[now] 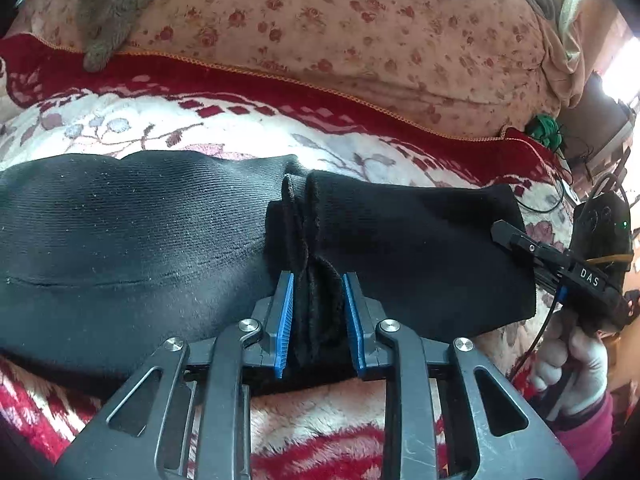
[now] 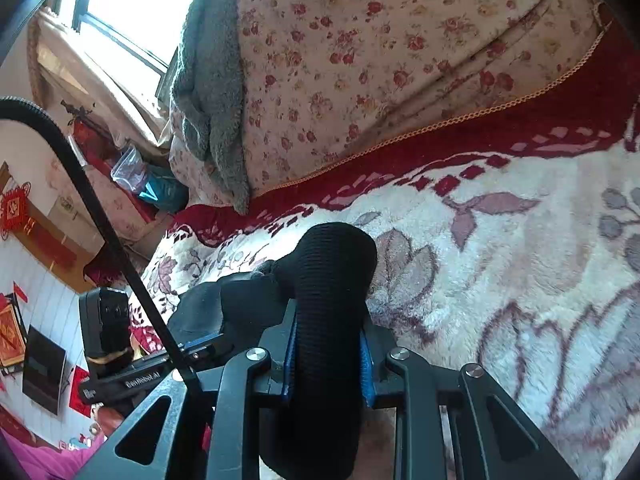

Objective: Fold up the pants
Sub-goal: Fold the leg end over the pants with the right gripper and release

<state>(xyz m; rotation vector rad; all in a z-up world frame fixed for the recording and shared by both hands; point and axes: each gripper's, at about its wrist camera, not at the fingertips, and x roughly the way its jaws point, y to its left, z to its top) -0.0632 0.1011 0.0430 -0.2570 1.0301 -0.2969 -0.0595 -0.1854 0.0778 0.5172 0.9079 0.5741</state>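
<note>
black ribbed knit pants [image 1: 132,240] lie spread across a plush cream blanket with red border and mauve flower pattern [image 1: 168,128] on a bed. the left gripper [image 1: 319,316] has its blue-padded fingers [image 1: 285,320] clamped on a bunched fold of the pants near the near edge, fabric standing up between the pads. the right gripper [image 2: 329,354] grips a thick roll of the same black cloth, lifted off the blanket, its blue pads [image 2: 366,368] pressed against either side. behind lies a cream quilt with small red roses [image 1: 320,28], and a grey fleece throw [image 2: 212,92] drapes over it. a white-gloved hand [image 1: 572,364] holds the right gripper's handle.
</note>
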